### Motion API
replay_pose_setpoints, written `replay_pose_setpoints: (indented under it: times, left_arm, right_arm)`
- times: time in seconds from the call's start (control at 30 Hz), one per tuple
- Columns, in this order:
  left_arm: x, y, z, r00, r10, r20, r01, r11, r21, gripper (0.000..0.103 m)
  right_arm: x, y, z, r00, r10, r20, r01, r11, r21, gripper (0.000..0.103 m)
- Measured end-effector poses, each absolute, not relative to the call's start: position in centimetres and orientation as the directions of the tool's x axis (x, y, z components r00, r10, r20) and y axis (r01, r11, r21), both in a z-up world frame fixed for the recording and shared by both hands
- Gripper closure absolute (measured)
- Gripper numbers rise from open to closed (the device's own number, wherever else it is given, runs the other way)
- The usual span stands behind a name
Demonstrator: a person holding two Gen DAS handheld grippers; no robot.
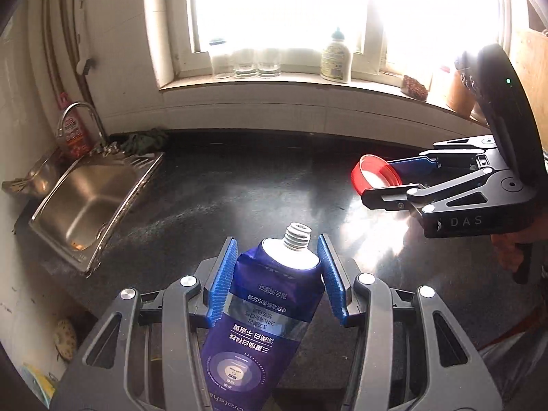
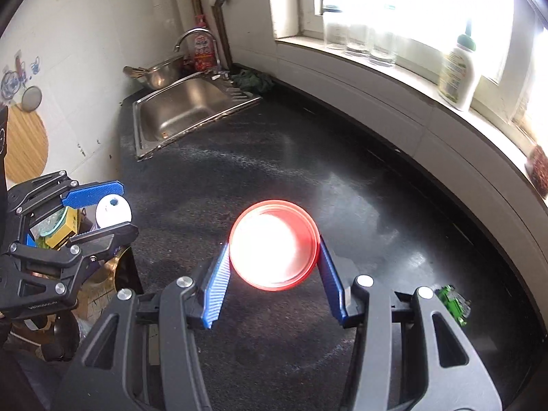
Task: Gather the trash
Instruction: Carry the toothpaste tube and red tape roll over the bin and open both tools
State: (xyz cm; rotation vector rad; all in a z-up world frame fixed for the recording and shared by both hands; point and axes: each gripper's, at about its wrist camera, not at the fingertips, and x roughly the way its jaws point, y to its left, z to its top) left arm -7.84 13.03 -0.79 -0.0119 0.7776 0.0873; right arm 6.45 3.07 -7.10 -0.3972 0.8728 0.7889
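While both of my arms hang above the dark worktop (image 1: pixel 260 185), each one carries a piece of trash. My left hand-held gripper (image 1: pixel 277 274) is closed partway on a blue toothpaste tube (image 1: pixel 270 311); the ribbed blue pads press its upper body from both sides. The tube has no cap, and its white threaded neck pokes forward past the fingertips. In the right wrist view the same gripper sits at the left edge, beyond the end of the worktop, with the tube's white neck end showing between its pads.

My right hand-held gripper (image 2: pixel 274 257) is clamped partway shut on a red plastic lid (image 2: pixel 274 245), one pad against each side of its rim. The lid's open face looks toward the camera, and glare washes out its inside. From the left wrist view the lid (image 1: pixel 375 174) is held clear above the worktop, out to the right.

A steel sink (image 1: pixel 89 202) is set into the far left end of the worktop, with a tap and a red bottle (image 1: pixel 73 130) behind it. A white bottle (image 1: pixel 337 56) and some clear glasses (image 1: pixel 257 65) stand on the windowsill. A small green wrapper (image 2: pixel 453 303) lies on the worktop just beside my right gripper's frame.
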Motion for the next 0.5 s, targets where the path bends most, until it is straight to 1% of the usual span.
replay_pose_setpoints:
  times: [0.2, 0.27, 0.37, 0.5]
  left_arm:
    - [-15.9, 20.4, -1.2, 0.646, 0.271, -0.714, -0.353, 0.935, 0.035, 0.056]
    - [-18.6, 22.6, -1.8, 0.611, 0.317, -0.725, -0.434, 0.901, 0.028, 0.056]
    - [-22.6, 25.6, -3.3, 0.548, 0.376, -0.747, -0.536, 0.843, 0.031, 0.056]
    - [-26.6, 28.6, -5.6, 0.479, 0.416, -0.773, -0.630, 0.776, 0.027, 0.056]
  right_arm:
    - [1.7, 14.6, -8.3, 0.227, 0.526, -0.820, -0.899, 0.436, 0.031, 0.054]
    - [-0.4, 18.3, -9.0, 0.168, 0.540, -0.825, -0.935, 0.353, 0.040, 0.054]
    - [-3.3, 23.3, -10.3, 0.076, 0.545, -0.835, -0.967, 0.244, 0.071, 0.054]
    - [-7.1, 28.8, -12.2, -0.027, 0.525, -0.851, -0.986, 0.124, 0.108, 0.054]
